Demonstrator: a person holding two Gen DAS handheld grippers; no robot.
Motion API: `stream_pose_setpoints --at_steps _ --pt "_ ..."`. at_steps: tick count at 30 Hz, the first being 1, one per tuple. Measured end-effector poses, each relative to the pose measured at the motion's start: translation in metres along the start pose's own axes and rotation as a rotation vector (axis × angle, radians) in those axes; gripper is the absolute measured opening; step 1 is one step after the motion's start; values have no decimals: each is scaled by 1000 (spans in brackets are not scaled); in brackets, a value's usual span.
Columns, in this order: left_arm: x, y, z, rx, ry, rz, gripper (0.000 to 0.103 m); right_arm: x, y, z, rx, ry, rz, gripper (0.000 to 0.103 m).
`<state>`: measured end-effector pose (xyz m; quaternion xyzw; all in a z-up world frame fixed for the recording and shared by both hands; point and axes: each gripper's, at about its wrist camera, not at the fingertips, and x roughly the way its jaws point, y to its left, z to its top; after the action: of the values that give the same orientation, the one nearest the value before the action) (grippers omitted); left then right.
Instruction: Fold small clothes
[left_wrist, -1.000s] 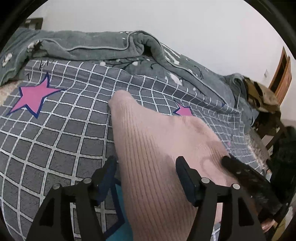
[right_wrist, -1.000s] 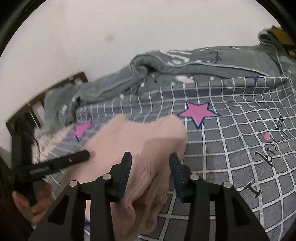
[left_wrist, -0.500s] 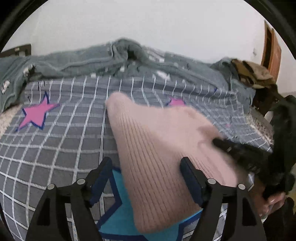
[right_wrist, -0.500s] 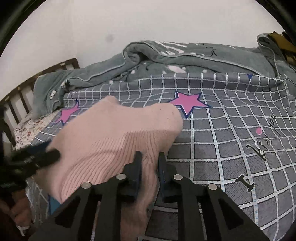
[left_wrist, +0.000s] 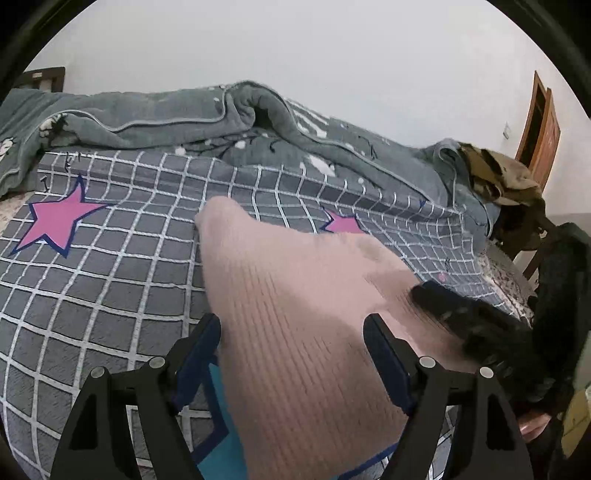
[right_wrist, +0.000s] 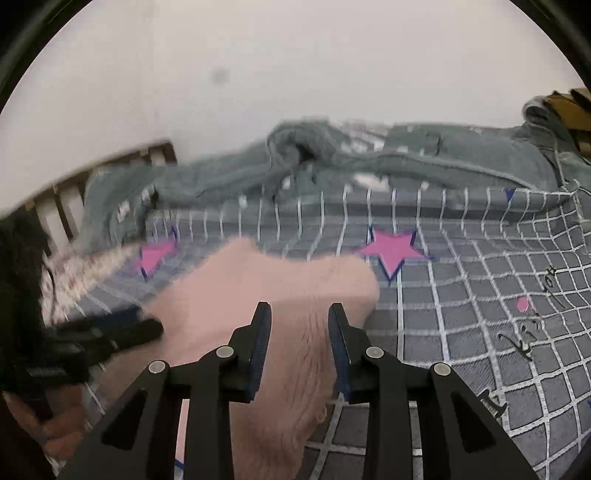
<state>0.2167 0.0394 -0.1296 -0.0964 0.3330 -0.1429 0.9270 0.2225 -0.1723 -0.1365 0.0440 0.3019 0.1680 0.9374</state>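
Observation:
A pink ribbed knit garment (left_wrist: 295, 314) lies on the grey checked bed cover (left_wrist: 110, 295) with its pink stars. My left gripper (left_wrist: 291, 325) is open and straddles the garment's near part, with its left finger at the cloth's edge. In the right wrist view the same garment (right_wrist: 277, 288) runs between the fingers of my right gripper (right_wrist: 299, 310), whose jaws are opening and stand off the cloth. Each gripper also appears blurred in the other's view: the right gripper (left_wrist: 454, 314) on the garment's right side, the left gripper (right_wrist: 110, 336) on its left.
A bunched grey blanket (left_wrist: 166, 118) lies along the bed's far side by the wall. A wooden headboard (right_wrist: 74, 192) stands at the left. Brown clothes (left_wrist: 498, 177) are heaped at the right, near a wooden door (left_wrist: 539, 125). A teal star (left_wrist: 221, 406) shows under the garment.
The right gripper's jaws, nearly shut on the garment's edge half a second ago, have spread apart. The left gripper's jaws have widened. The garment lies flatter on the bed.

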Motion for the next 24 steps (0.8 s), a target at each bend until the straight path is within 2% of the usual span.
stream_pose_setpoints --at_steps 2,6,15,20,24 --pt "9 -4 -3 17 29 35 78 18 -2 -8 -11 79 -74 32" --pt "17 -8 -9 52 52 82 79 17 -12 -10 45 89 -36 33" --pt "10 -4 -13 48 61 59 79 9 -18 -15 67 91 -22 41" --pt "-2 -6 -16 90 34 45 79 6 -24 -17 92 93 -13 45" --pt "-7 -3 -11 84 14 24 79 6 -27 -16 102 94 -11 46"
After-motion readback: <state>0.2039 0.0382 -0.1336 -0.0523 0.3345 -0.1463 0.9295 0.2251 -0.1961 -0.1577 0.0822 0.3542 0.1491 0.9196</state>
